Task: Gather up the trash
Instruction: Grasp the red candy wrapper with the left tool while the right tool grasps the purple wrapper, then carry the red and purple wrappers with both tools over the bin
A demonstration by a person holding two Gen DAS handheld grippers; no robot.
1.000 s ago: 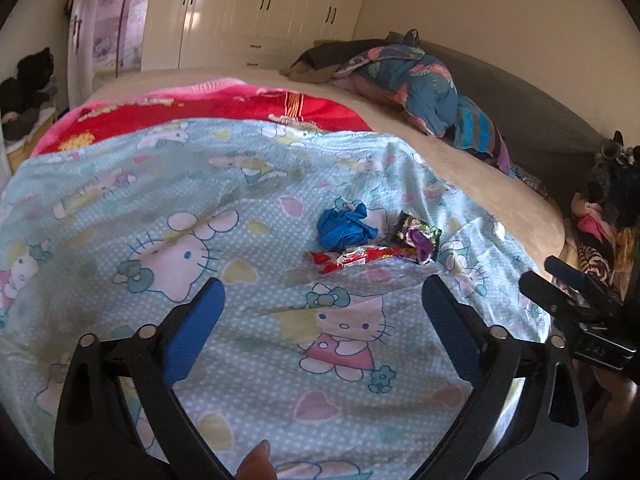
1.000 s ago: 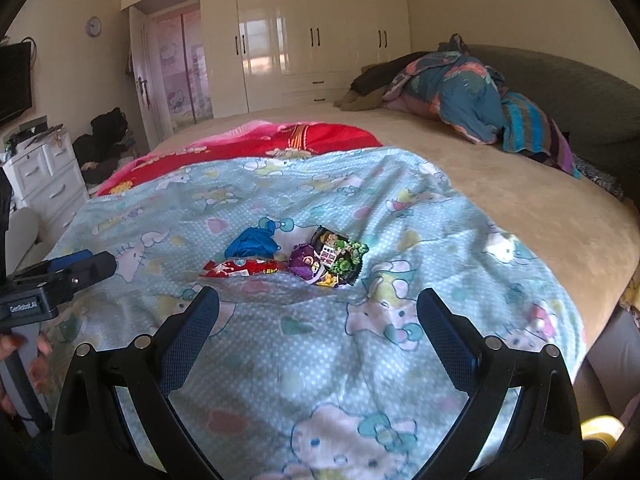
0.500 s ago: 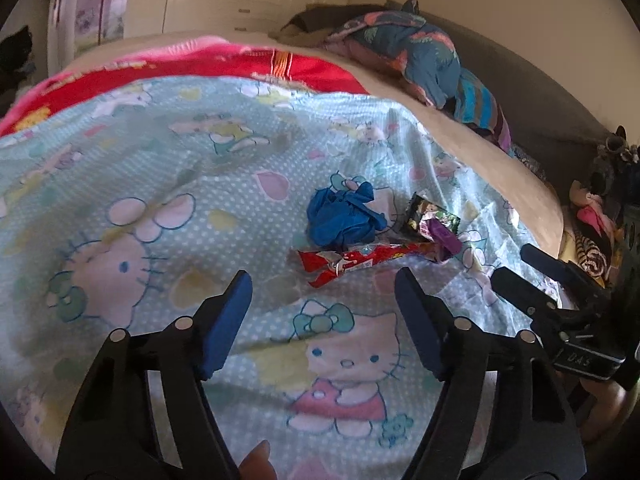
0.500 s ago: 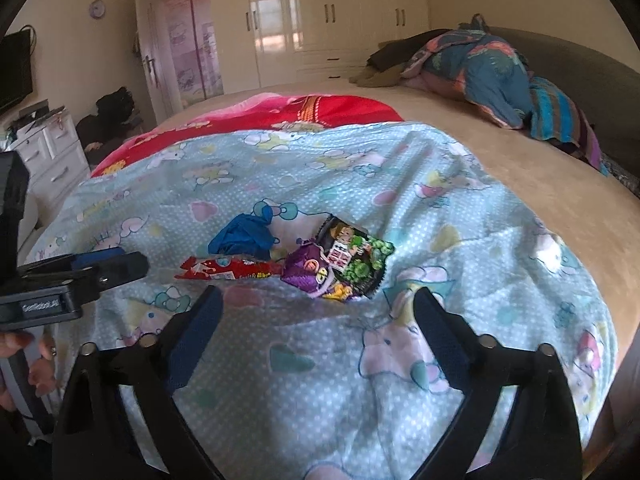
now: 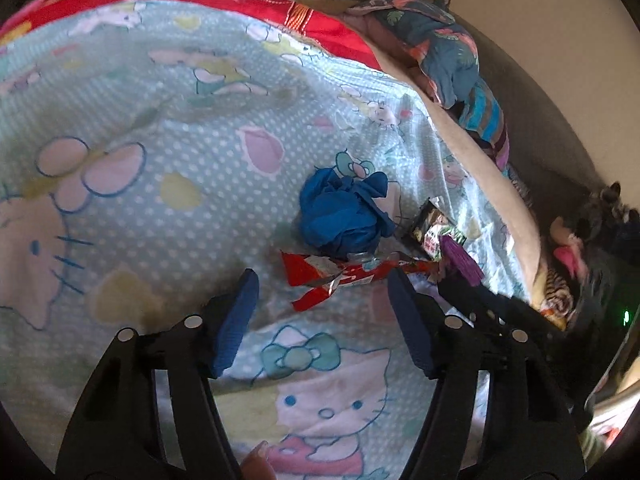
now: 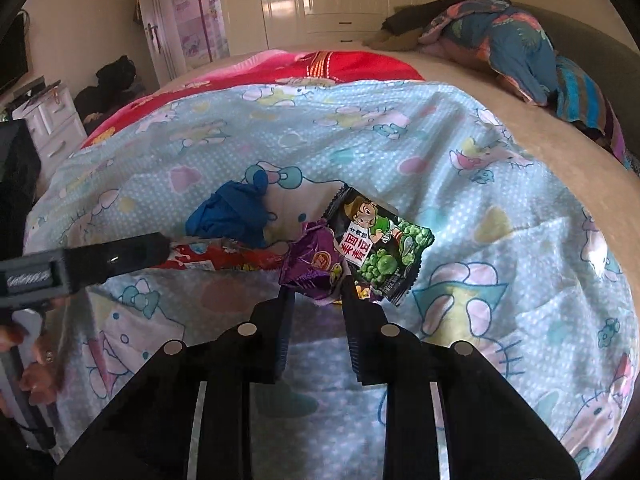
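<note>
A small heap of trash lies on a light blue bed cover with cartoon cats and white dots (image 5: 192, 168). There is a crumpled blue plastic bag (image 5: 344, 216), a long red torn snack wrapper (image 5: 340, 276), a crinkly purple snack wrapper (image 6: 316, 264) and a black snack packet with green peas and a cartoon boy on it (image 6: 380, 248). The blue bag sits just behind the red wrapper and touches it. The purple wrapper lies between the red wrapper and the black packet, and it overlaps the black packet's edge. The left gripper (image 5: 323, 280) has black arms and blue pads, and its two fingers are spread wide apart. The near end of the red wrapper sits between the finger tips, but the pads do not touch it. The right gripper (image 6: 318, 294) has its fingers much closer together, with a narrow gap left between them. Its tips are at the low edge of the purple wrapper. I cannot tell if they are pinching it yet. In the right camera, one finger of the left gripper reaches in from the side and its tip is at the end of the red wrapper. Farther back on the bed lie a red blanket (image 6: 320, 68) and a pile of bright folded cloth (image 6: 520, 40).
</note>
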